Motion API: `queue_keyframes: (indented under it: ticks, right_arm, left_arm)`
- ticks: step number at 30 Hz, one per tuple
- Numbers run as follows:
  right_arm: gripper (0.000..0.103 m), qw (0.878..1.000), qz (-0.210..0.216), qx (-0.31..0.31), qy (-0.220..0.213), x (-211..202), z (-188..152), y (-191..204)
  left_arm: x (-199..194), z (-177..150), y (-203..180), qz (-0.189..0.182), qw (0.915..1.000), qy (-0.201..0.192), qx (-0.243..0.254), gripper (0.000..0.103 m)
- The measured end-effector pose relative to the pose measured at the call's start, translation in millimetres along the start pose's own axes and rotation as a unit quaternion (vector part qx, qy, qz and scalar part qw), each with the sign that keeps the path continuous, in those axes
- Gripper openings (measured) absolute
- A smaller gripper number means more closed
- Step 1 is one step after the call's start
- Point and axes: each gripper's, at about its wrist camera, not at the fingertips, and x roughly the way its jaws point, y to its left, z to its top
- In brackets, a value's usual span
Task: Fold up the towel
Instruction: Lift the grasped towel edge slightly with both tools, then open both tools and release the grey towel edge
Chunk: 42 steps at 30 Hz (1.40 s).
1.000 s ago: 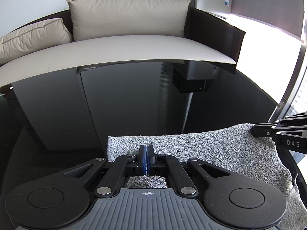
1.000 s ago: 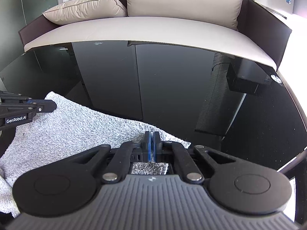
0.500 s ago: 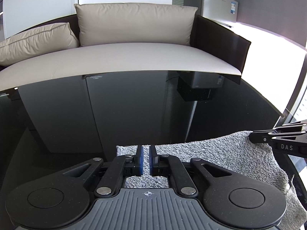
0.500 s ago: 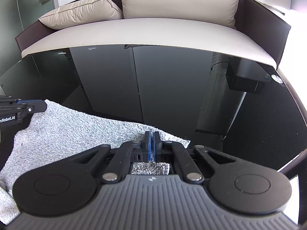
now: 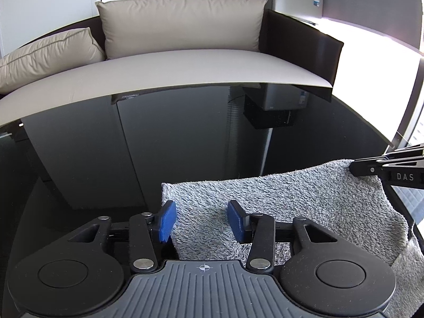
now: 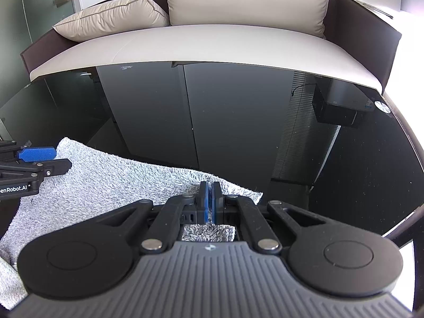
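Towel (image 5: 304, 201) partly cut off; left gripper (image 5: 202, 221) fingers spread wide, empty; right gripper (image 6: 210, 203) fingers pinch its edge.

Both cams sit low just behind their own grippers, close over the near edge of the glossy black surface (image 5: 185, 145), facing fwd across it to the sofa (image 5: 172, 63) beyond its far edge. Left wrist cam looks along the left gripper (image 5: 202, 221) over the towel's (image 5: 304, 198) left end, w/ the right gripper (image 5: 392, 175) entering at its right frame edge. Right wrist cam looks along the right gripper over the towel's right end, left gripper at its left frame edge; shared: towel, surface, sofa w/ cushions.
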Motion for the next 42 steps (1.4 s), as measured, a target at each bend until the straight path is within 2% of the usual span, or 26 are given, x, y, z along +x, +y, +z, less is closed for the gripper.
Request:
queue_keyframes:
  ticks: [2, 3, 5, 7, 15, 29, 33, 35, 36, 40, 41, 42]
  right_arm:
    - [0.001, 1.000, -0.002, -0.001, 0.000, 1, -1, 0]
    - [0.001, 1.000, -0.002, -0.002, -0.001, 1, -1, 0]
    - [0.001, 1.000, -0.001, -0.001, -0.001, 1, -2, 1]
    - [0.001, 1.000, 0.000, 0.001, -0.001, 0, -2, 1]
    - [0.001, 1.000, 0.003, 0.008, -0.004, 5, 1, -4]
    - [0.001, 1.000, 0.001, 0.019, -0.009, 29, 22, -16]
    - [0.002, 0.999, 0.008, 0.026, -0.017, 29, 25, -24]
    - [0.005, 0.999, 0.019, 0.035, -0.022, 23, 25, -28]
    - [0.008, 0.999, 0.026, 0.039, -0.022, 19, 23, -29]
    - [0.028, 0.997, 0.033, 0.066, -0.024, 0, 13, -36]
    - [0.028, 0.997, 0.033, 0.068, -0.024, -5, 10, -37]
    - [0.028, 0.997, 0.033, 0.067, -0.024, -8, 8, -37]
  left_arm:
    - [2, 0, -2, 0.000, 1.0000, -0.005, -0.004, 0.031]
    - [3, 0, -4, -0.002, 1.0000, -0.007, -0.003, 0.022]
    - [5, 1, -7, -0.005, 0.9999, -0.010, -0.002, 0.010]
    - [7, 2, -9, -0.008, 0.9999, -0.011, -0.004, 0.004]
    - [17, 10, -12, 0.000, 0.9999, -0.015, -0.008, 0.003]
    - [42, 33, -10, -0.012, 0.9996, -0.012, -0.022, 0.003]
    - [40, 35, -10, -0.015, 0.9994, -0.012, -0.028, 0.010]
    - [31, 35, -9, -0.017, 0.9991, -0.019, -0.034, 0.027]
    - [26, 35, -8, -0.017, 0.9989, -0.022, -0.037, 0.040]
    - [6, 31, -2, -0.024, 0.9986, -0.022, -0.042, 0.051]
    - [0, 27, 1, -0.027, 0.9984, -0.017, -0.046, 0.054]
    - [-3, 26, 2, -0.030, 0.9983, -0.015, -0.048, 0.060]
